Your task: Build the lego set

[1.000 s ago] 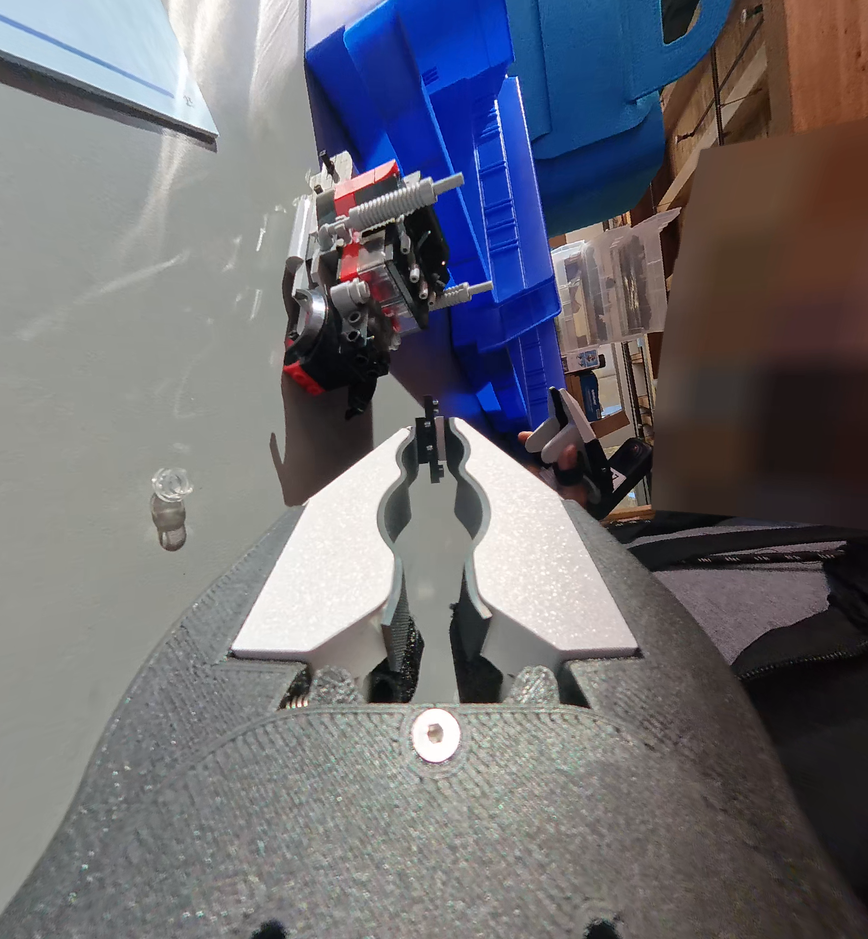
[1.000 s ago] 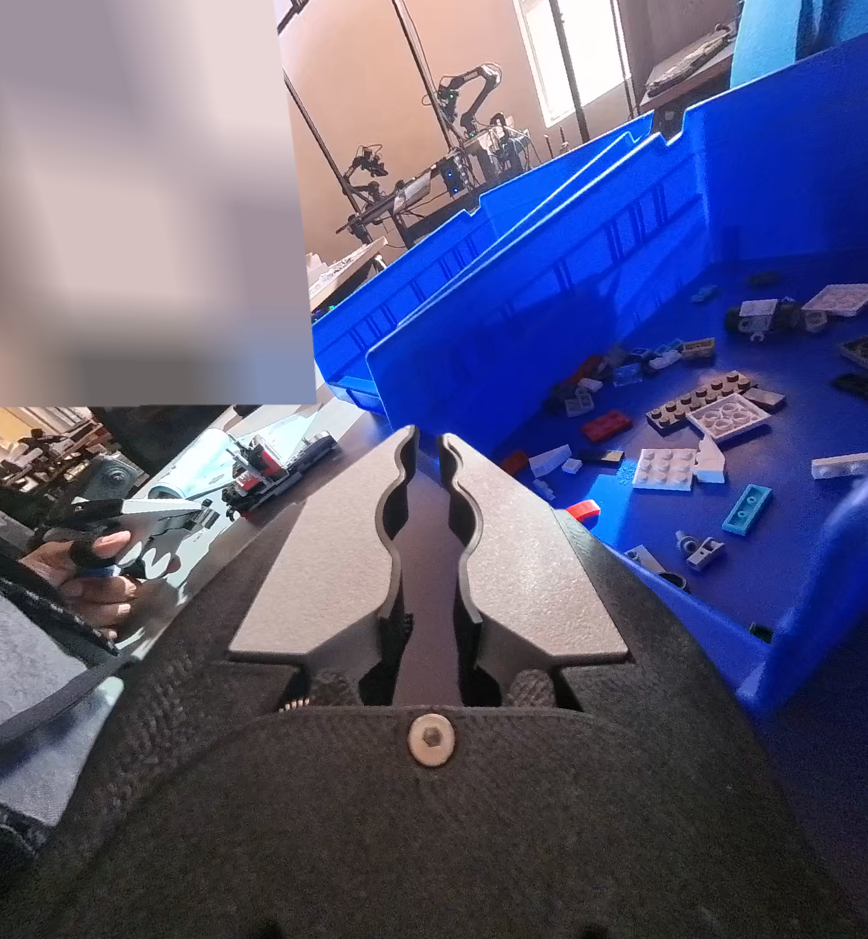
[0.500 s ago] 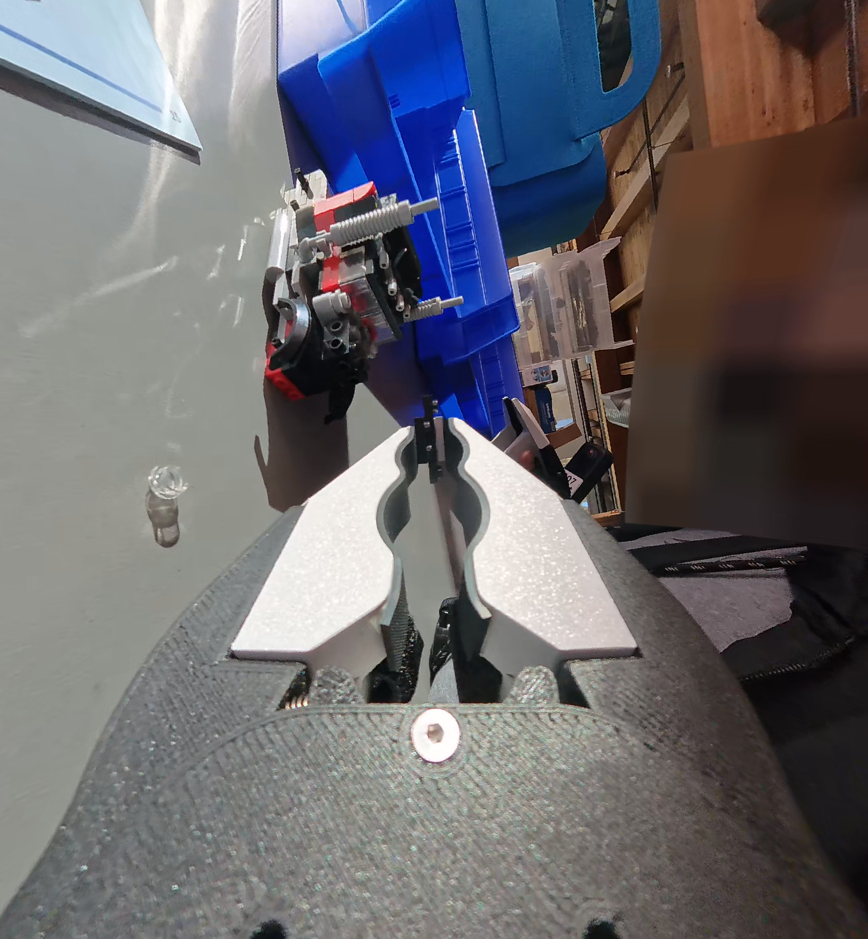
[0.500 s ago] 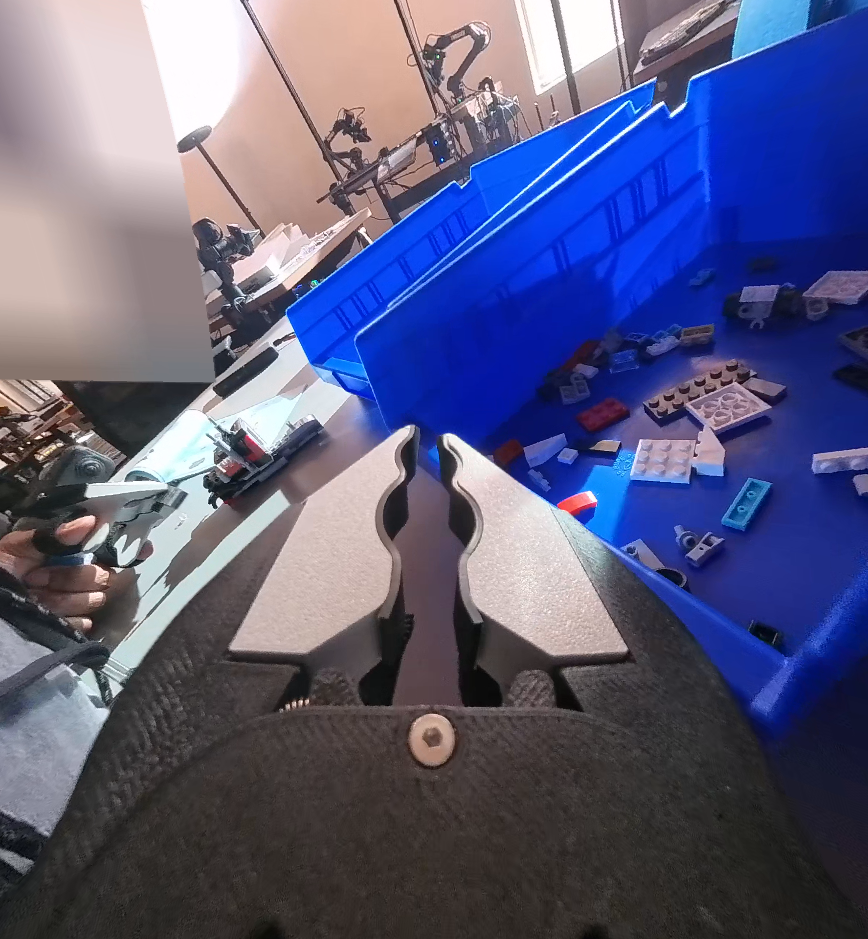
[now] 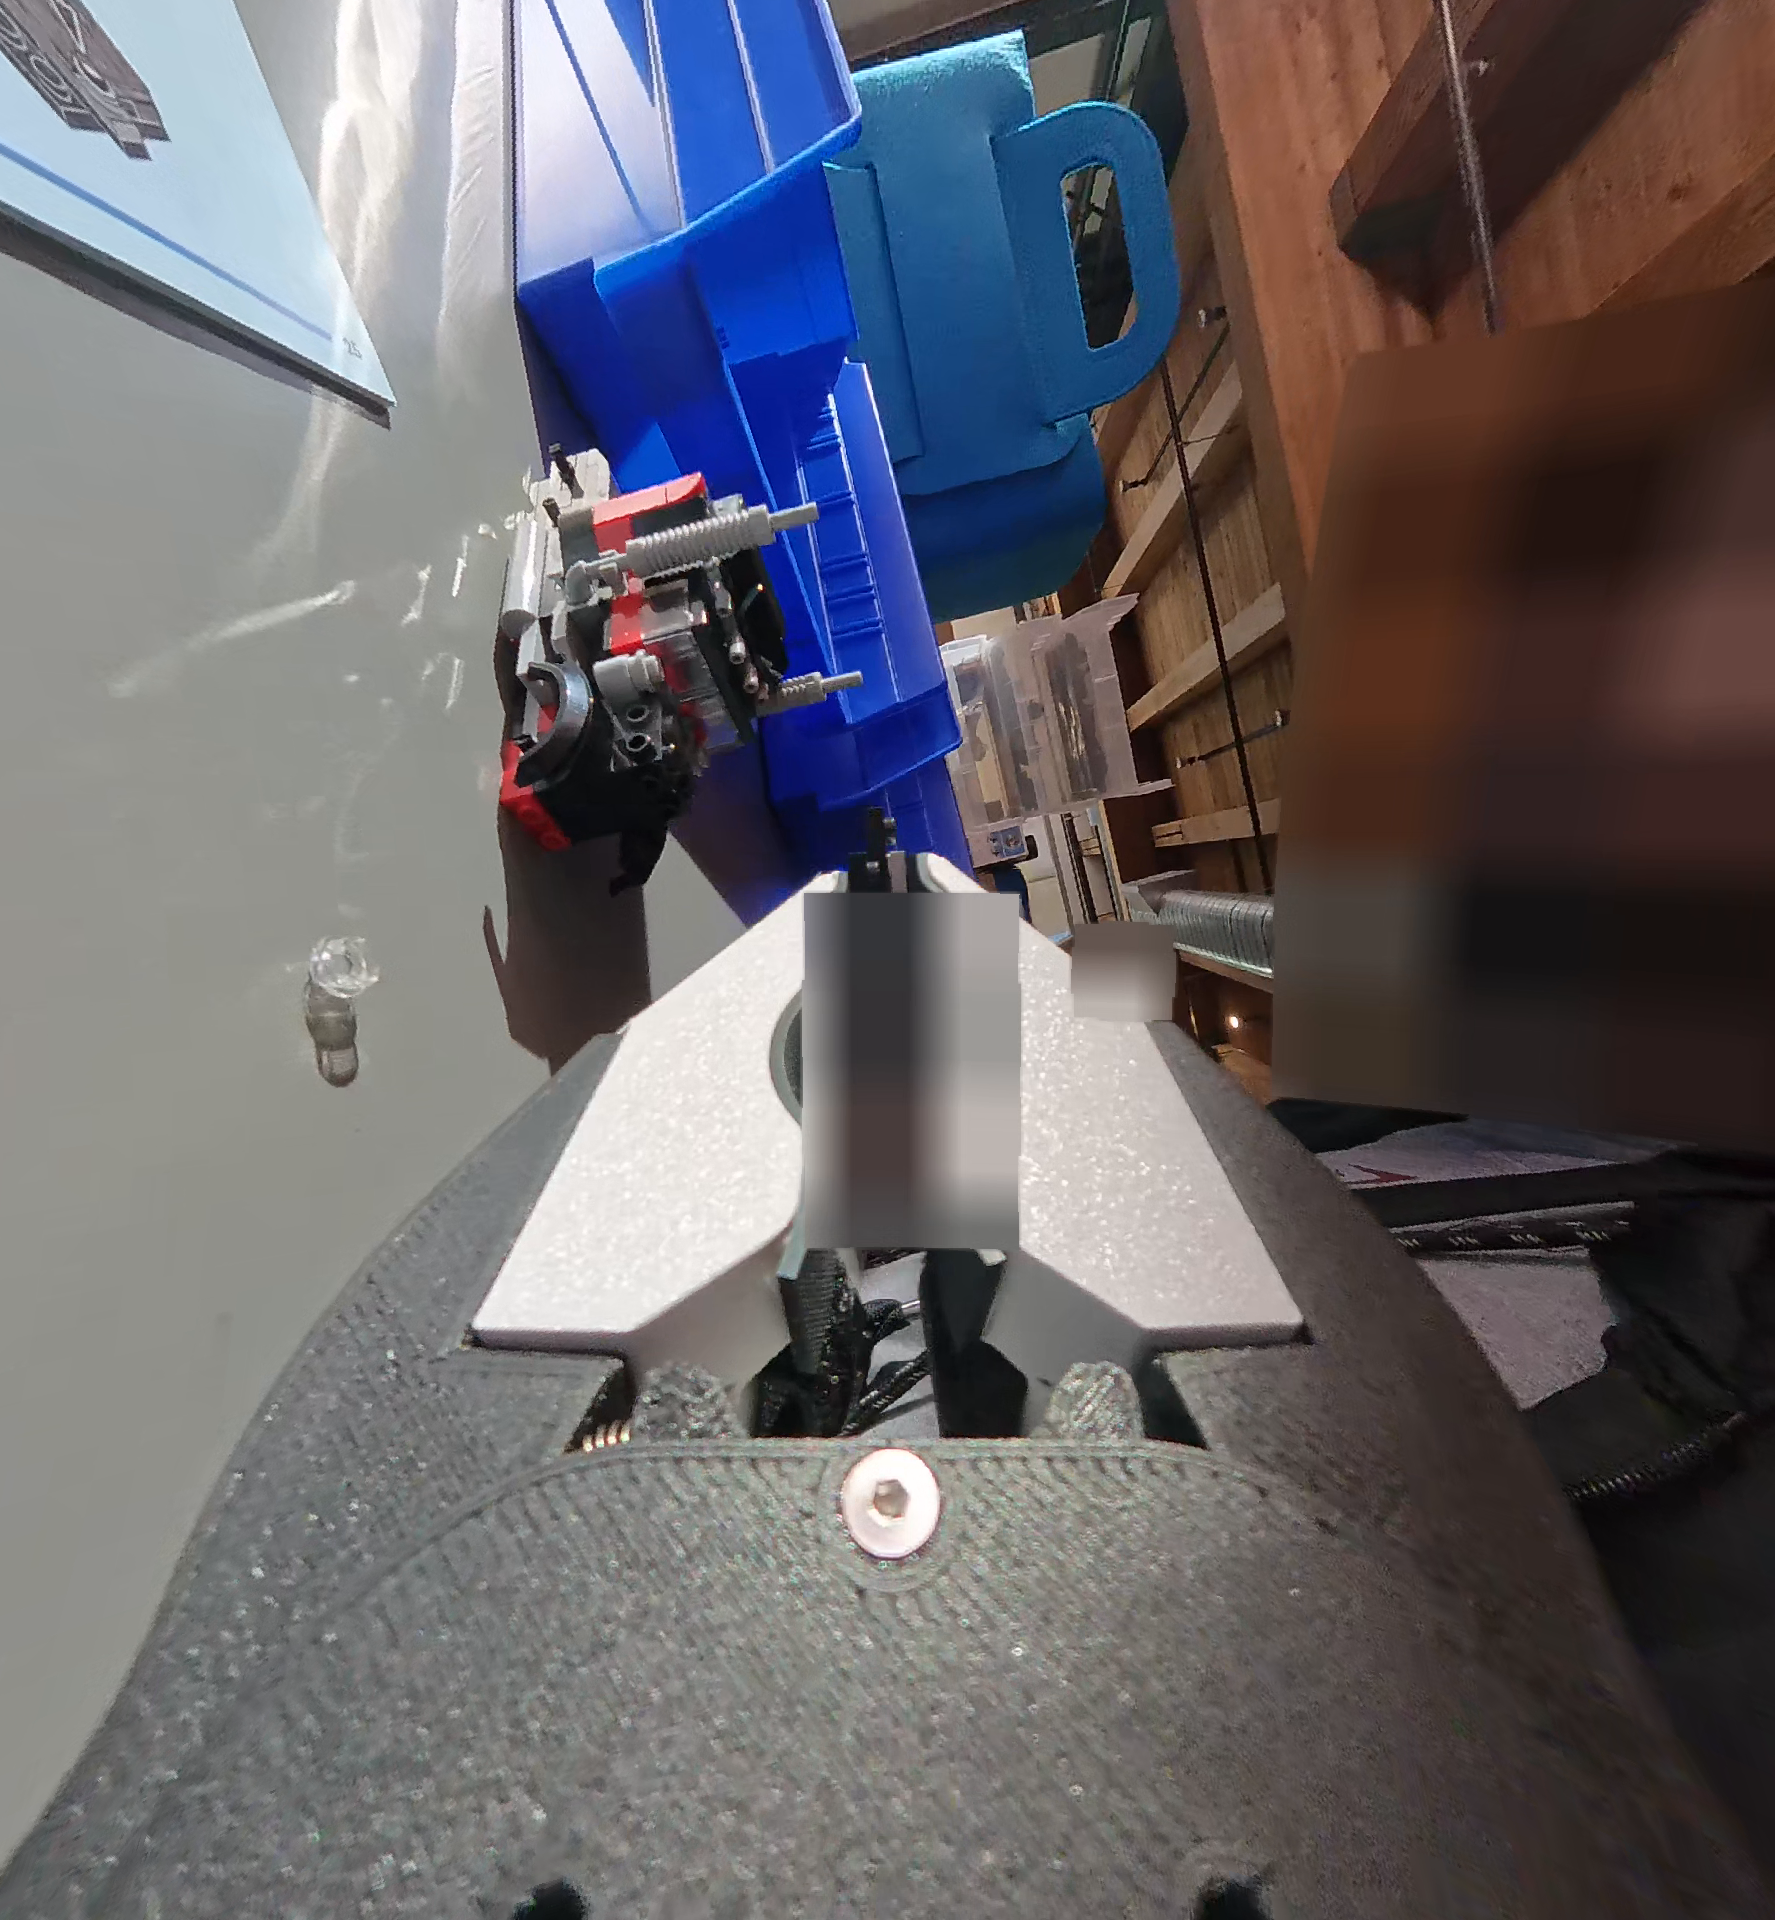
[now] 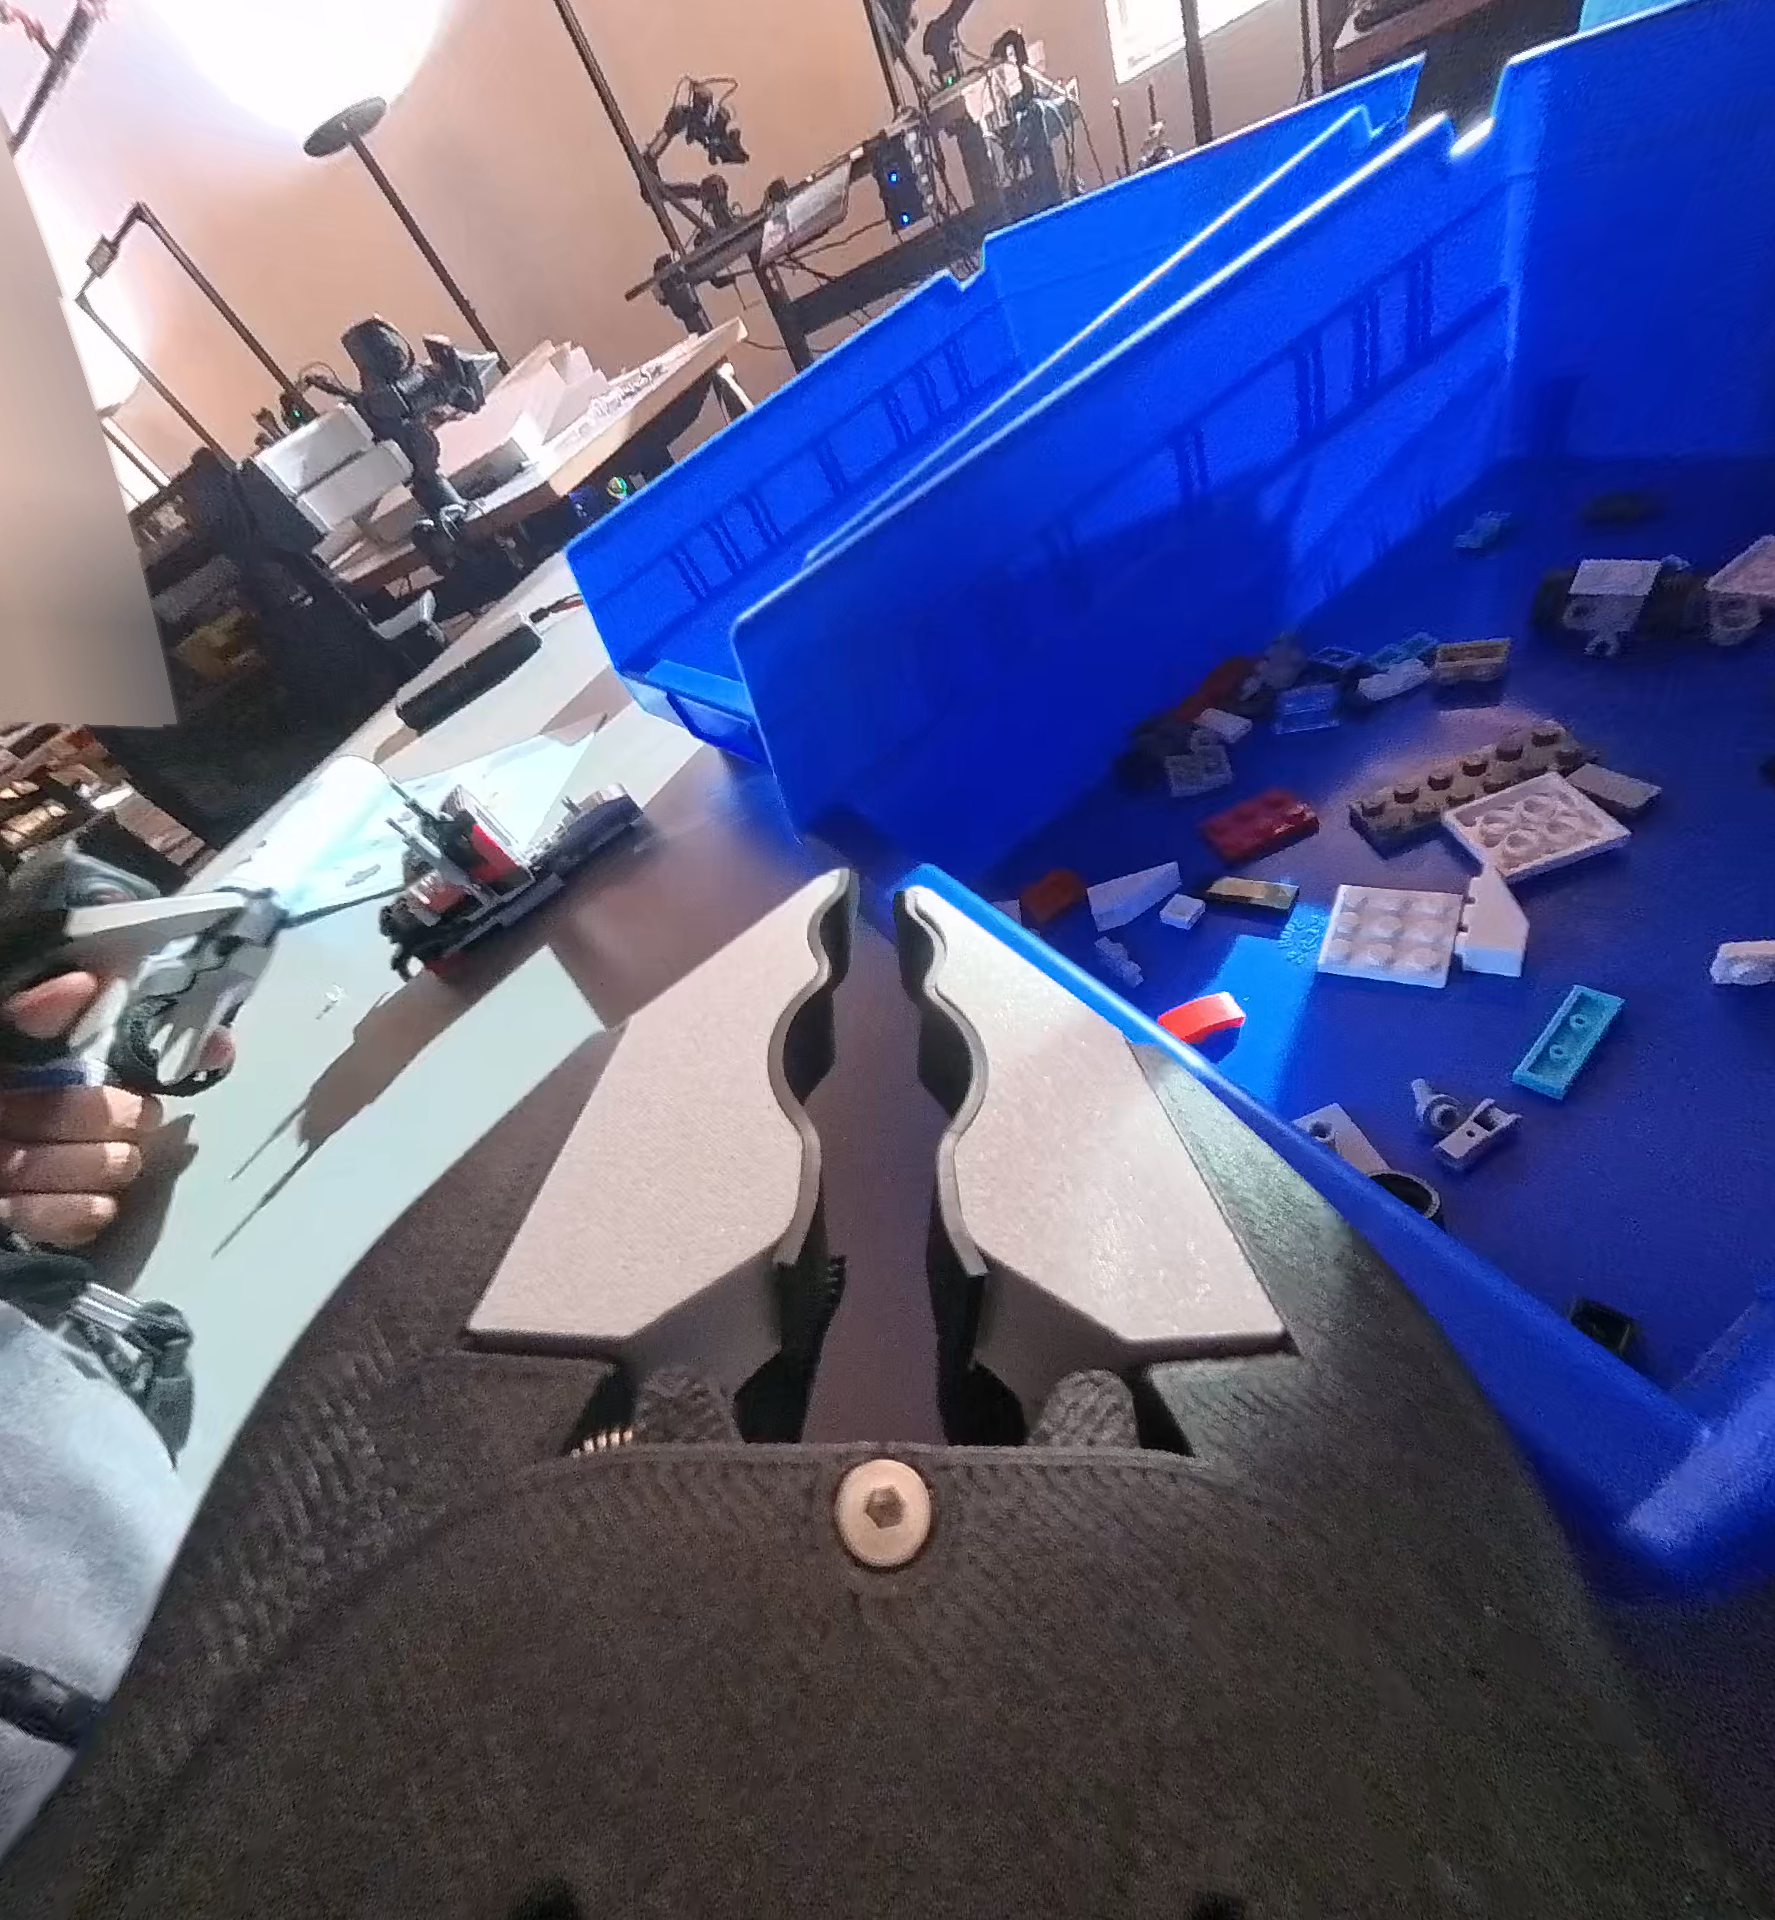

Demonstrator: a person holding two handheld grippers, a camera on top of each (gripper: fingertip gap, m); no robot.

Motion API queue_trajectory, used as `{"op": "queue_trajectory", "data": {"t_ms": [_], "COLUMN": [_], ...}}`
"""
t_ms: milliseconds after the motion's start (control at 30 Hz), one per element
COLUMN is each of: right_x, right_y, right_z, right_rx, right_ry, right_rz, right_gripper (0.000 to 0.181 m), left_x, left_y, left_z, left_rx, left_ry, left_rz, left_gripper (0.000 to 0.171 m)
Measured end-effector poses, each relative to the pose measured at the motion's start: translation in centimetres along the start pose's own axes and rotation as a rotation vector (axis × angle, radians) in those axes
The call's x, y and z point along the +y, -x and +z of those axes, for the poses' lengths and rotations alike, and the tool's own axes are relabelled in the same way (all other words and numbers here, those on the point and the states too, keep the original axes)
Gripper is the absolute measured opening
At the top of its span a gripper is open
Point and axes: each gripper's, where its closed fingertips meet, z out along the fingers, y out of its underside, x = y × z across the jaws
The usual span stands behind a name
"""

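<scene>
While a tiny black lego piece (image 5: 878, 854) is pinched at the tips of the grainy silver left gripper (image 5: 888, 883), the red, grey and black studded lego model (image 5: 634, 665) is seen upper-centre on the glossy grey table (image 5: 135, 727). Lower-centre, the matte right gripper (image 6: 875, 914) is held slightly apart, empty, beside a ribbed blue plastic bin (image 6: 1070, 644) of loose bricks (image 6: 1392, 935).

Counts on the table

Two blue bins (image 6: 1122, 582) stand side by side; the near one holds well over a dozen loose bricks (image 6: 1392, 935), too jumbled for an exact count. One part-built lego model (image 5: 634, 665) sits on the grey table (image 5: 135, 727), with one clear round piece (image 5: 337, 987), one instruction sheet (image 5: 135, 187), and two grippers.
</scene>
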Motion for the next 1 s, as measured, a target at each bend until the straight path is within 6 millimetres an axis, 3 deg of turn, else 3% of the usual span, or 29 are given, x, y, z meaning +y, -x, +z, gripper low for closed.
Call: {"op": "queue_trajectory", "data": {"t_ms": [200,367,467,733,1000], "right_x": [1.1,1.8,1.7,1.2,3.4], "right_y": [0.6,1.2,3.1,8.6,9.8], "right_z": [0.9,2.1,3.5,8.1,10.5], "right_rx": [0.048,0.109,0.053,-0.066,-0.076], "right_ry": [0.081,0.133,0.114,0.121,0.161], "right_rz": [-0.114,-0.235,-0.200,-0.237,-0.242], "right_gripper": [0.008,0.008,0.008,0.011,0.015], "left_x": [-1.5,-3.4,-4.2,-5.9,-6.2], "left_y": [-1.2,-0.3,0.7,0.7,0.9], "left_z": [-2.6,-5.7,-6.9,-7.7,-7.7], "left_rx": [0.050,-0.004,-0.037,0.036,0.058], "left_ry": [-0.026,-0.049,-0.063,-0.107,-0.097], "left_rz": [0.018,0.041,0.024,-0.058,-0.106], "left_gripper": [0.010,0.010,0.010,0.009,0.010]}}
